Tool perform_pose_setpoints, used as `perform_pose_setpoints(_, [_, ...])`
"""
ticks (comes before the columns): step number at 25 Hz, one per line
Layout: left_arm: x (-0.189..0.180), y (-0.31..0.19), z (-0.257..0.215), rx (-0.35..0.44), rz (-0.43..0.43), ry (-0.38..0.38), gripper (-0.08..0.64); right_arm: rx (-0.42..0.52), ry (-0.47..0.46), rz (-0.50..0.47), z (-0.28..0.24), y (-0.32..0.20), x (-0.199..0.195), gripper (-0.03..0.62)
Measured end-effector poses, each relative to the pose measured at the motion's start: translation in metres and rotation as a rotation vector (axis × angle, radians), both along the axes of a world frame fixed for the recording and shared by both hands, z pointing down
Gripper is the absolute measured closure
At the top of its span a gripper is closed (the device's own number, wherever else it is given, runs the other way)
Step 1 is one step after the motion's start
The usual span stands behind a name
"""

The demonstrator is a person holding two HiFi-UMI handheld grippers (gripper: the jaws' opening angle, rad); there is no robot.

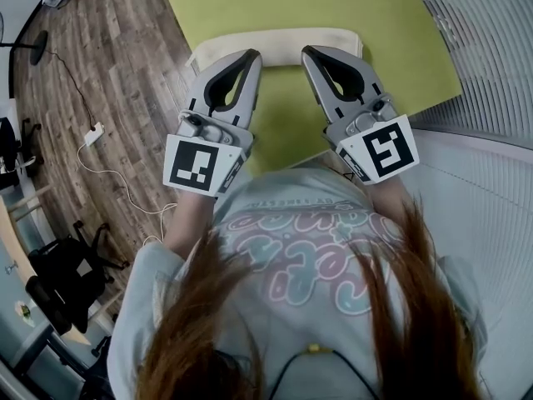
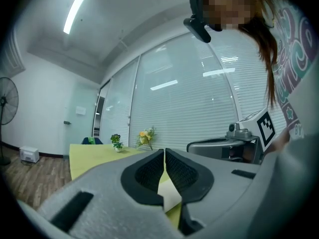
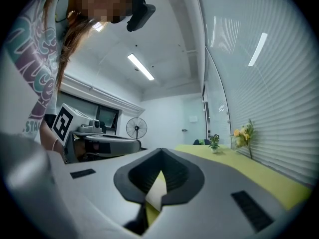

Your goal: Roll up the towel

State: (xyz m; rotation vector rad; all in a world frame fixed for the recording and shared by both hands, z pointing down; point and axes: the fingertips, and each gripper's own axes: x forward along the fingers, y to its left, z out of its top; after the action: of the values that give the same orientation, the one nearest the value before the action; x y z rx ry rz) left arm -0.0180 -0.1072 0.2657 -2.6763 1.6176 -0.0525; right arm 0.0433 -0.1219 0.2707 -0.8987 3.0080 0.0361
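Observation:
A cream towel (image 1: 279, 42) lies on the green table (image 1: 350, 7) in front of me. My left gripper (image 1: 252, 54) reaches over the towel's near left part, my right gripper (image 1: 309, 50) over its near right part, side by side. In the left gripper view the jaws (image 2: 164, 152) meet at the tips, with a strip of towel (image 2: 170, 195) rising between the pads. The right gripper view shows the same: closed jaws (image 3: 160, 151) with towel (image 3: 157, 190) caught between them. The towel's near edge is hidden under both grippers.
Wooden floor lies left of the table, with a cable and power strip (image 1: 93, 133) and a black chair (image 1: 67, 277). A blinded glass wall (image 1: 491, 40) runs along the right. Flowers (image 2: 146, 137) stand at the table's far end. A fan (image 3: 136, 127) stands beyond.

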Motion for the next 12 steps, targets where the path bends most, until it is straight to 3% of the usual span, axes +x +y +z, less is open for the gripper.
perform_pose_setpoints(12, [0.0036,0.0033,-0.0006,0.0,0.019,-0.015,0.54,0.015,0.017,0.002,-0.0013,0.0058,-0.0021,0.589])
